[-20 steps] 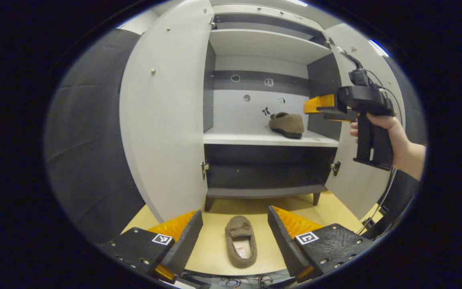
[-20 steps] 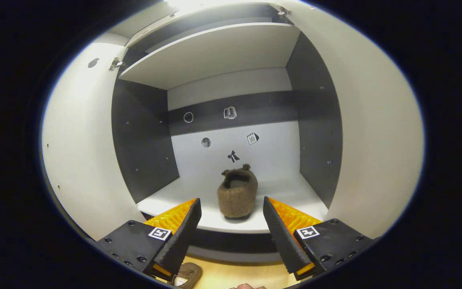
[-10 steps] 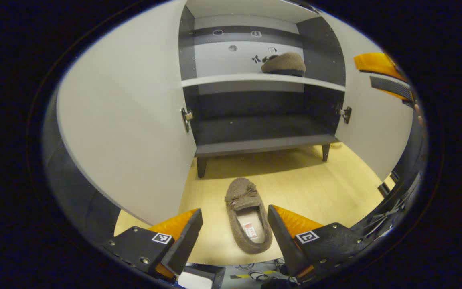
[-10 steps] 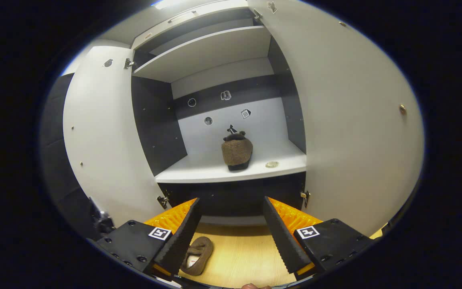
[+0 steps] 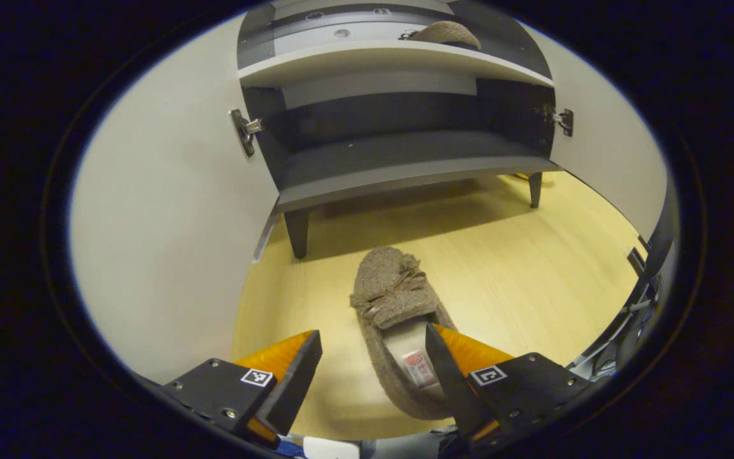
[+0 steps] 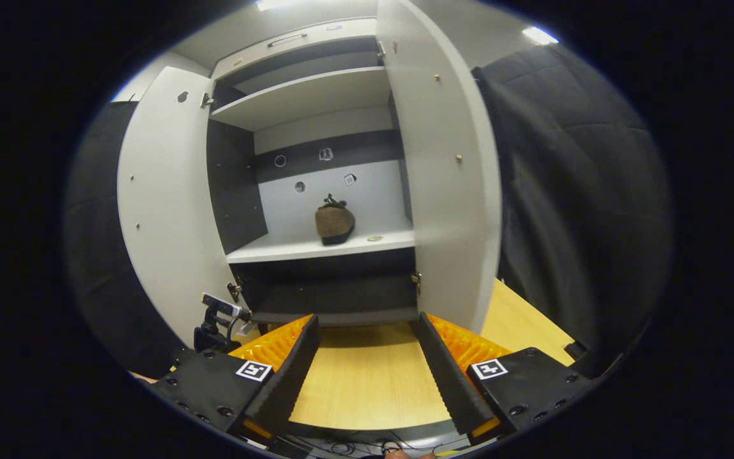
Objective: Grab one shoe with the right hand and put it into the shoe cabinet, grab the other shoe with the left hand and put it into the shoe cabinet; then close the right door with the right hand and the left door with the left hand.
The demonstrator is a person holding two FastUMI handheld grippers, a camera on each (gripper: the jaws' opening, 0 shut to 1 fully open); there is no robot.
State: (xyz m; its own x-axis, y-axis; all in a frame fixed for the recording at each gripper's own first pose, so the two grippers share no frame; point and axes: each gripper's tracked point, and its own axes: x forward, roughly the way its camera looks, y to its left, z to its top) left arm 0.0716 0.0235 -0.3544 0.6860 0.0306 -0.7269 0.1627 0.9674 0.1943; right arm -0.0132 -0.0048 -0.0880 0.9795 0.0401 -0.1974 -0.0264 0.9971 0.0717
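A brown fuzzy slipper (image 5: pixel 399 325) lies on the wooden floor (image 5: pixel 532 268), toe toward the cabinet. My left gripper (image 5: pixel 370 376) hangs open just above its heel end, the right finger over the slipper's opening. The other slipper (image 6: pixel 334 223) rests on the white middle shelf (image 6: pixel 316 247) of the shoe cabinet, also seen at the top of the left gripper view as a slipper (image 5: pixel 445 33). My right gripper (image 6: pixel 364 373) is open and empty, back from the cabinet above the floor. Both doors stand open: left door (image 6: pixel 163 210), right door (image 6: pixel 446 185).
The dark bottom shelf (image 5: pixel 399 166) stands on short legs (image 5: pixel 297 233). The left door (image 5: pixel 163 223) stands close beside my left gripper. Black cloth (image 6: pixel 577 204) hangs right of the cabinet. The other gripper's body (image 6: pixel 217 322) shows low by the left door.
My left gripper has dropped toward the floor slipper, which now reaches between its fingers. My right gripper has pulled back from the shelf, leaving the other slipper there.
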